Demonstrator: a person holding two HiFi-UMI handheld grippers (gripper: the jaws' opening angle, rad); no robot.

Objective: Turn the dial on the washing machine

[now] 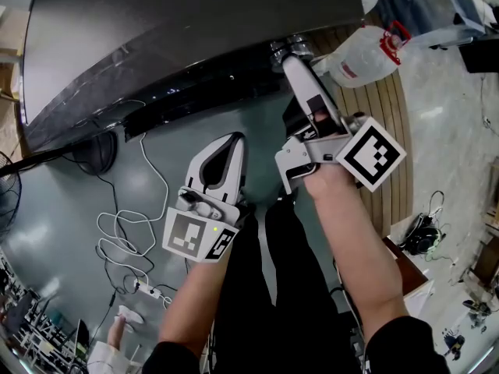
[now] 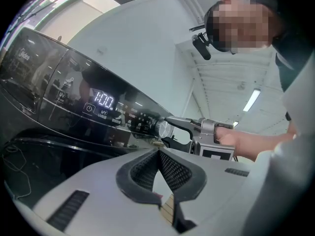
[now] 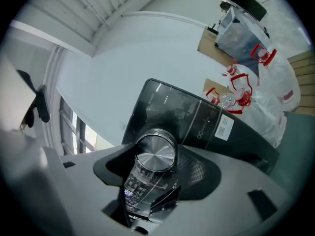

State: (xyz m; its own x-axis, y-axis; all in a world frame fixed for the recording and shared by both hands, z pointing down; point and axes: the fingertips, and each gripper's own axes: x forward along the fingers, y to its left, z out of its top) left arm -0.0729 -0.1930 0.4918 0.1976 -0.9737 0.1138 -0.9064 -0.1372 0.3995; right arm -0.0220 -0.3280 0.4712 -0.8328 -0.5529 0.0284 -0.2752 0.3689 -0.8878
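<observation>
Here the right gripper (image 1: 292, 61) clamps the silver dial (image 3: 155, 155); the left gripper (image 2: 158, 156) hangs closed, empty

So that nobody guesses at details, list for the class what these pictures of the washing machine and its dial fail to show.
1. Dial setting: the right gripper view shows no pointer on its face; in the head view the right claw mostly covers it.
2. Panel labels: left gripper view, too small and blurred to read.
3. Washing machine rear: head view, cut off by the top edge.
</observation>
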